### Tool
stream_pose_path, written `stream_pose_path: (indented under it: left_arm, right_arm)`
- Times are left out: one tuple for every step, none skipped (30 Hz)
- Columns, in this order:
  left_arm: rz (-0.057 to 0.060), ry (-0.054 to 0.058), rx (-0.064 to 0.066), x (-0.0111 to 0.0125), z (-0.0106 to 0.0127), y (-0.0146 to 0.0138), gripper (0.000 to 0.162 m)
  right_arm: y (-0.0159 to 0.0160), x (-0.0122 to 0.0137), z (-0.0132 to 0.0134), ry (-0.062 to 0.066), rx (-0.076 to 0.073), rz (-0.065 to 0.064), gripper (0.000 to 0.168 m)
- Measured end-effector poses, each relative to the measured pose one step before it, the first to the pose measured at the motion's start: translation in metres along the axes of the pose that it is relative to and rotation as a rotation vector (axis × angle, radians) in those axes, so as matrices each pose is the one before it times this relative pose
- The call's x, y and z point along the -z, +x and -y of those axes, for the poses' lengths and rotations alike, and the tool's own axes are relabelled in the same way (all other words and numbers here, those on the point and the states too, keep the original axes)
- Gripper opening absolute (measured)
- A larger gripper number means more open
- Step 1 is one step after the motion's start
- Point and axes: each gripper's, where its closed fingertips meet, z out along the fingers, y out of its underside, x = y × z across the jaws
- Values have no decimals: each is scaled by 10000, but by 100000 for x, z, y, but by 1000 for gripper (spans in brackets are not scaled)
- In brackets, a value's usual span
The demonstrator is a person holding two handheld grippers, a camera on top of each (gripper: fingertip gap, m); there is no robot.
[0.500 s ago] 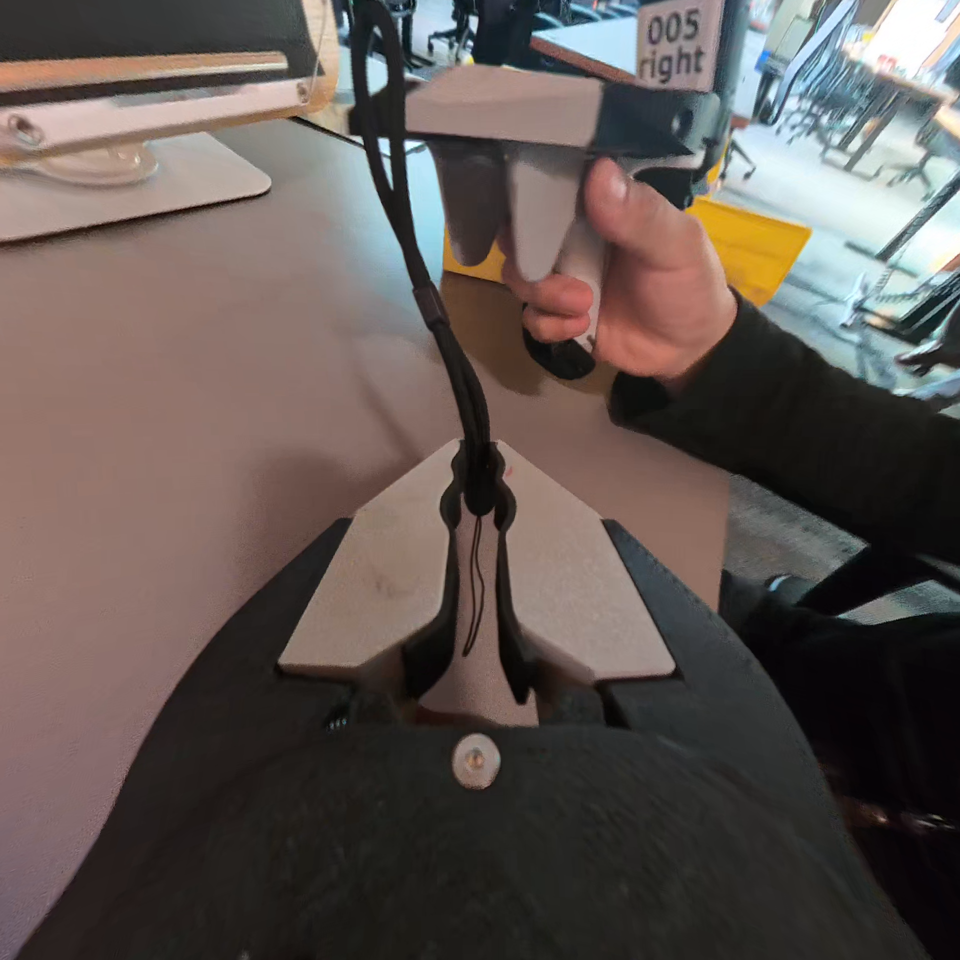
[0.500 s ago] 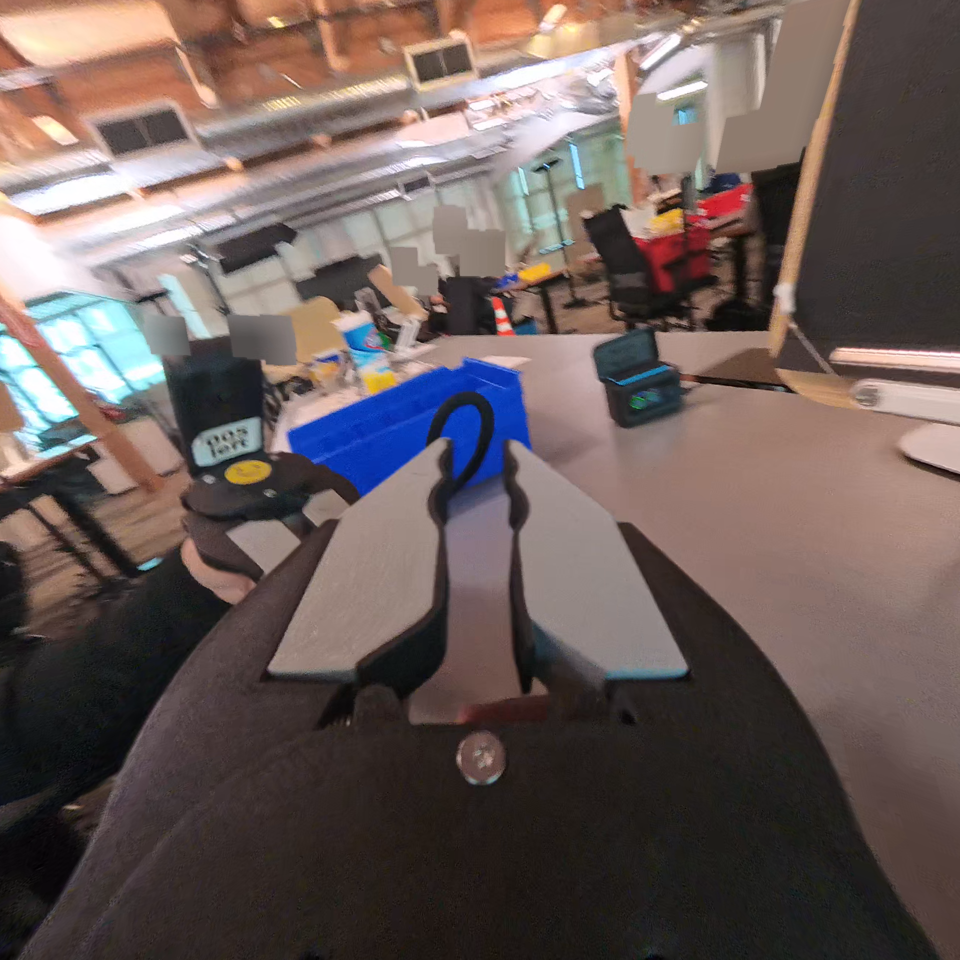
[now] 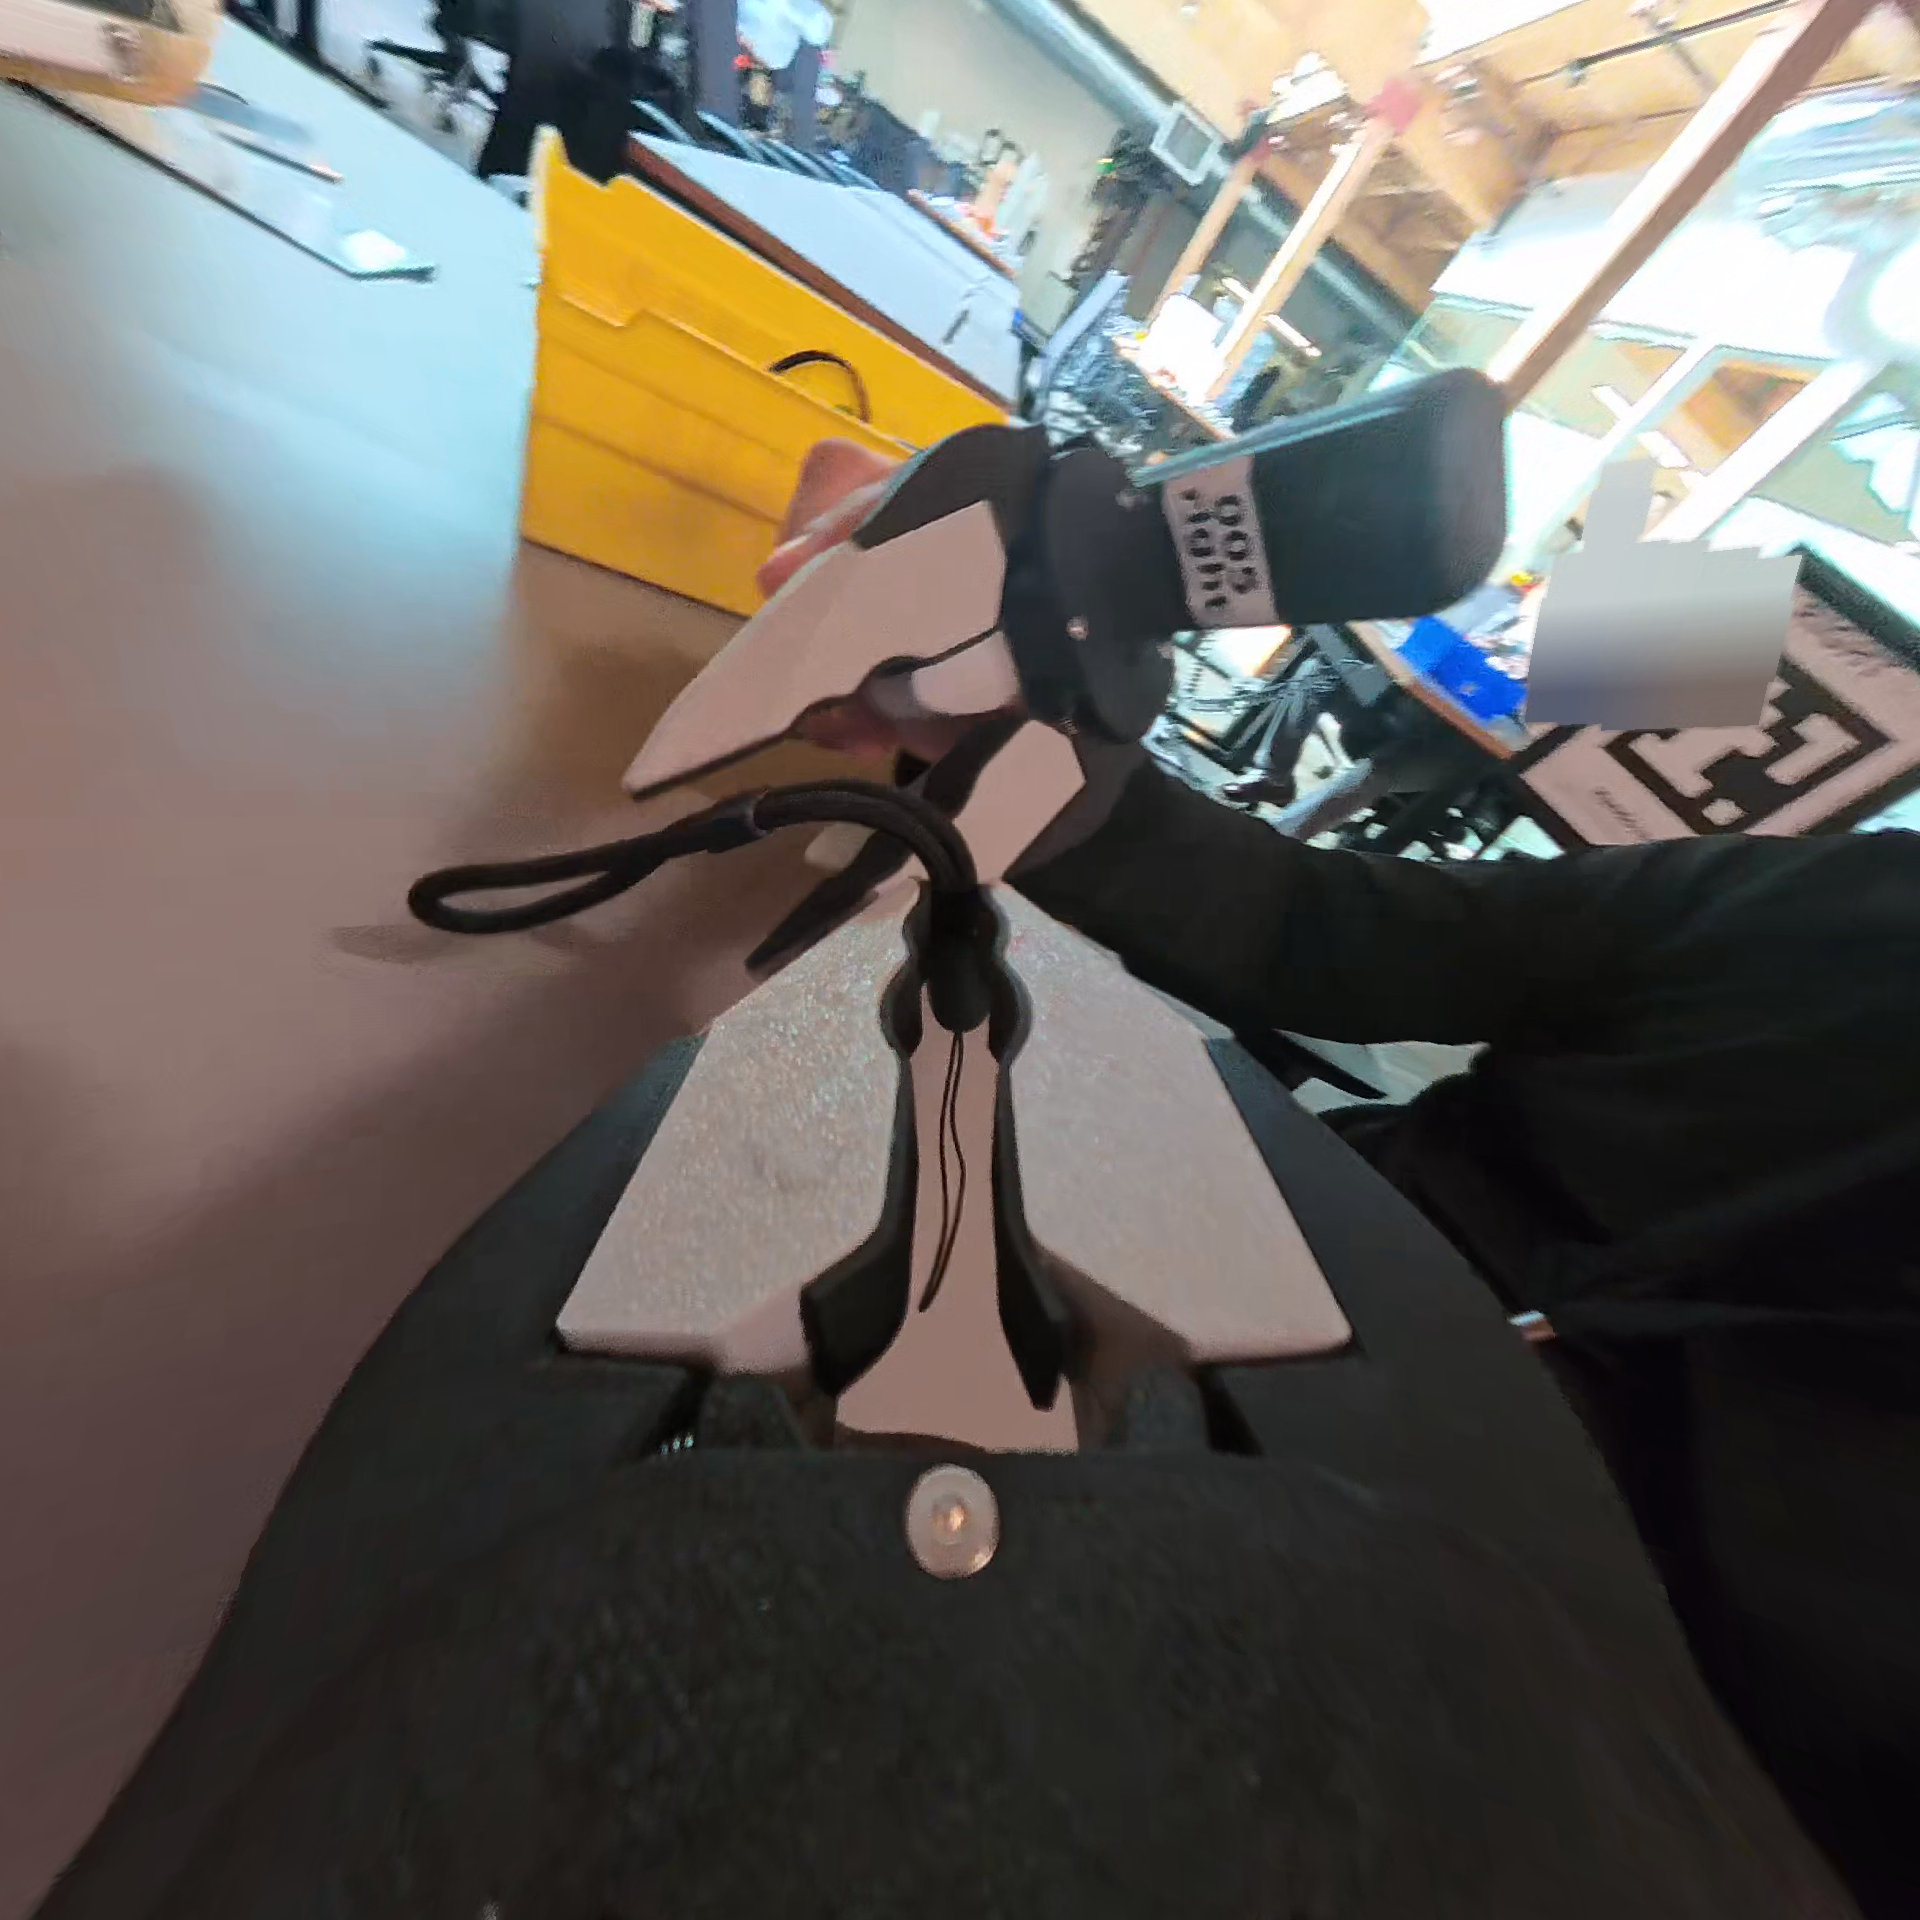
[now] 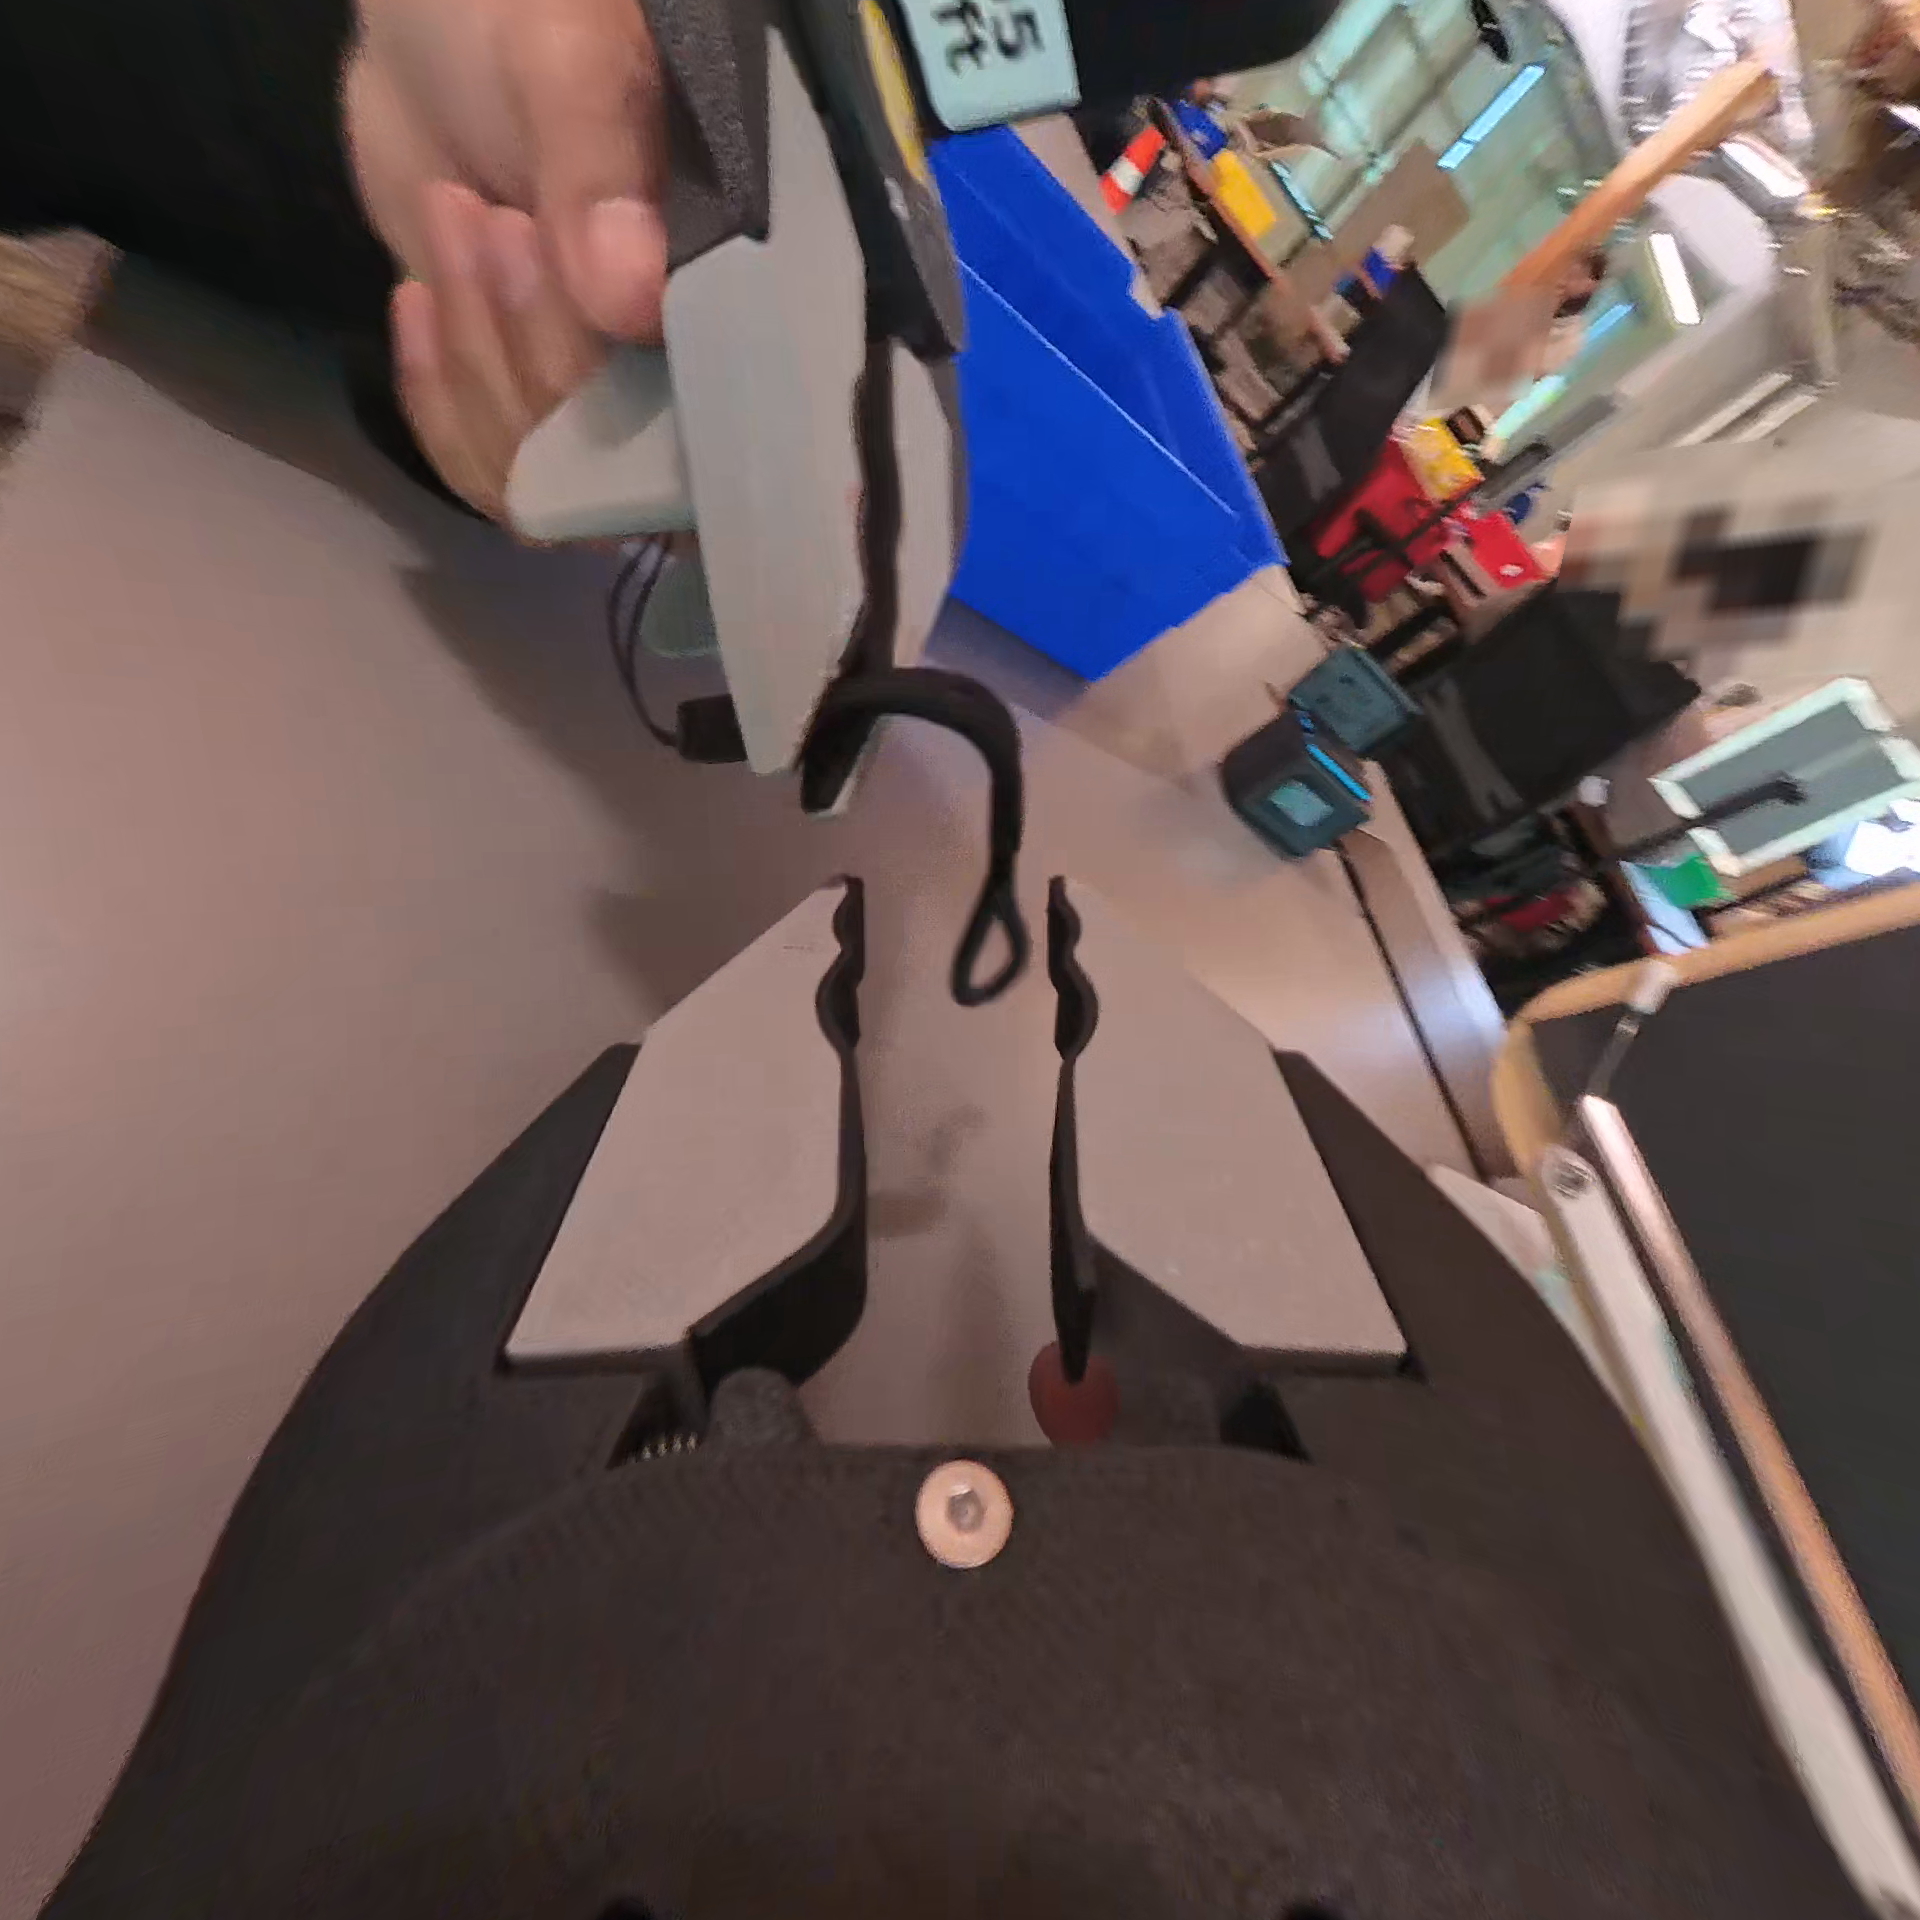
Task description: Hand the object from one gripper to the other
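Observation:
The object is a black cord wrist strap (image 3: 582, 883) with a loop at its free end. My left gripper (image 3: 956, 914) is shut on the strap's thick end, and a thin thread trails back between the fingers. The strap arcs out to the left above the table. My right gripper (image 4: 951, 899) is open, and the strap's loop (image 4: 987, 935) hangs between its fingertips, touching neither. In the left wrist view the right gripper (image 3: 696, 873) is seen side-on, held in a hand, its jaws apart above and below the strap. The left gripper also shows in the right wrist view (image 4: 821, 774).
The grey-brown table (image 3: 208, 727) lies below both grippers. A yellow bin (image 3: 675, 416) stands at its far edge. In the right wrist view a blue bin (image 4: 1081, 436) and a small dark case (image 4: 1299, 769) sit behind, with a black panel (image 4: 1766, 1143) at the right.
The right gripper was shut on the strap's loop and has opened and let go. The strap, taut between both grippers before, now curls slack from the left gripper. Both views have swung round.

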Motion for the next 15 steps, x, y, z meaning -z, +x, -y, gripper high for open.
stream_pose_path:
  left_arm:
    - [-141, -32, -52, 70, 16, 365, 5]
    - [-25, -96, -89, -29, -116, 173, 5]
    - [-103, -124, -77, -120, -189, 246, 5]
    - [-173, -131, -30, -180, -234, 301, 5]
    - [-55, -127, -35, -177, -229, 91, 5]
    - [262, -80, -109, -88, -106, -371, 5]
    - [574, 20, -238, 127, 154, -800, 7]
    - [694, 34, -381, 337, 259, -871, 11]
    - [733, 4, -527, 485, 305, -816, 24]
    - [809, 26, -622, 587, 338, -817, 35]
    - [682, 28, -624, 574, 247, -577, 39]
    - [412, 22, -554, 465, 175, -176, 42]
    - [306, 23, -513, 293, 153, -71, 45]
    - [402, -24, -563, 119, 70, -274, 46]
    - [406, -99, -753, -31, -101, -244, 48]
  right_arm:
    - [-526, -80, 414, 223, -229, 358, 33]
    - [-152, -65, 481, 253, -220, 128, 31]
    - [79, -100, 489, 244, -164, -38, 30]
    - [75, -134, 382, 180, -101, -61, 27]
    - [169, -140, 168, 47, -55, -110, 14]
    - [314, -98, -30, -73, -61, -149, 1]
    - [573, -43, -125, -96, -290, -207, 1]
    - [705, 8, -207, -65, -678, -125, 1]
    - [774, 54, -336, -44, -1045, 42, 1]
    - [650, 82, -370, -12, -1283, 294, 1]
    - [479, 192, -169, 89, -1339, 478, 1]
    - [581, 350, 222, 280, -1188, 330, 1]
    - [574, 436, 541, 430, -927, 174, 1]
    - [242, 395, 547, 380, -797, 270, 1]
    - [-149, 262, 383, 251, -810, 439, 1]
